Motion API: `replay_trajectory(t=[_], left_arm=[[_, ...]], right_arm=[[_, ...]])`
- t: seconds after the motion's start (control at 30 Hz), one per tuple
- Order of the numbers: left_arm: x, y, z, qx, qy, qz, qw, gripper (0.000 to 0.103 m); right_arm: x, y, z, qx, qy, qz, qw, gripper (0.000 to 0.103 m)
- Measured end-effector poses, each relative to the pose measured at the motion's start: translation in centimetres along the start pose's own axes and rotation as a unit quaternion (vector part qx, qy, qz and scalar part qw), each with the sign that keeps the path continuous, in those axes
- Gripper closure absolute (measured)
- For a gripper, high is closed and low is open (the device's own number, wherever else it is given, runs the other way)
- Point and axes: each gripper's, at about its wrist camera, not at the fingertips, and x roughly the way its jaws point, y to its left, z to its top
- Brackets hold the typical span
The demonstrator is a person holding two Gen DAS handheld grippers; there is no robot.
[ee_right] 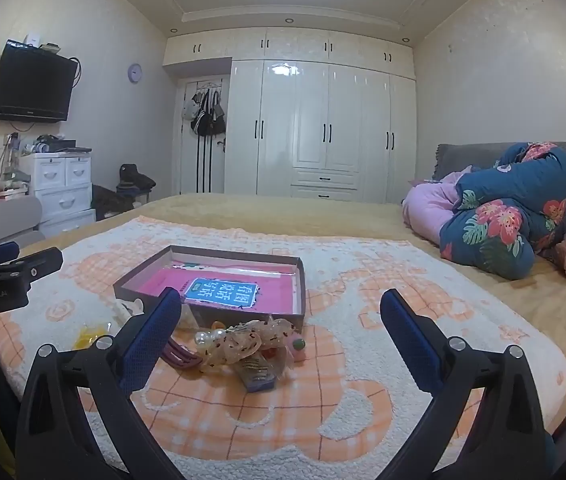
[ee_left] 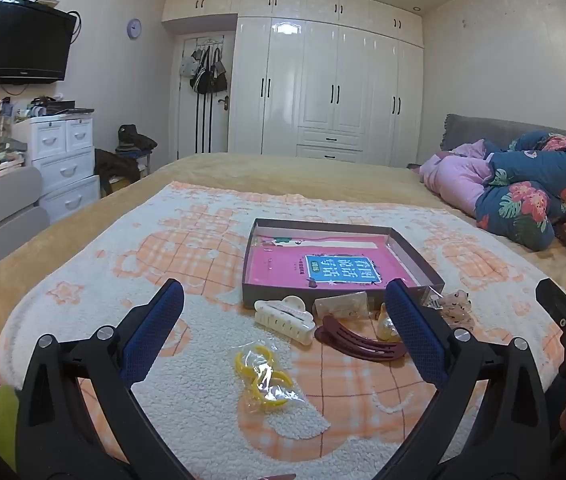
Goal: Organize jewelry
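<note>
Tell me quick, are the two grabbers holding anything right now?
Left gripper: open, holding nothing.
Right gripper: open, holding nothing.

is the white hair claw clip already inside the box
No, the white claw clip lies on the blanket just in front of the box, outside its near wall.
</note>
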Motion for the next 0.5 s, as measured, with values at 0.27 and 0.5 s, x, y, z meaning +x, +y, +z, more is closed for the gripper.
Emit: replay_trajectory(t=[0.27,0.5], left_arm=[[0.0,0.04,0.02,-0.001,0.002,0.0,1.0,0.011],[0.03,0.04,0.03,-0.001,0.003,0.001,1.0,0.011]], right_arm=[[-0.07,0.12,-0.02,-0.007,-0.004,0.005,1.0,0.006],[-0.06,-0.24,-0.07,-0.001,-0.002,0.001,1.0,0.006]])
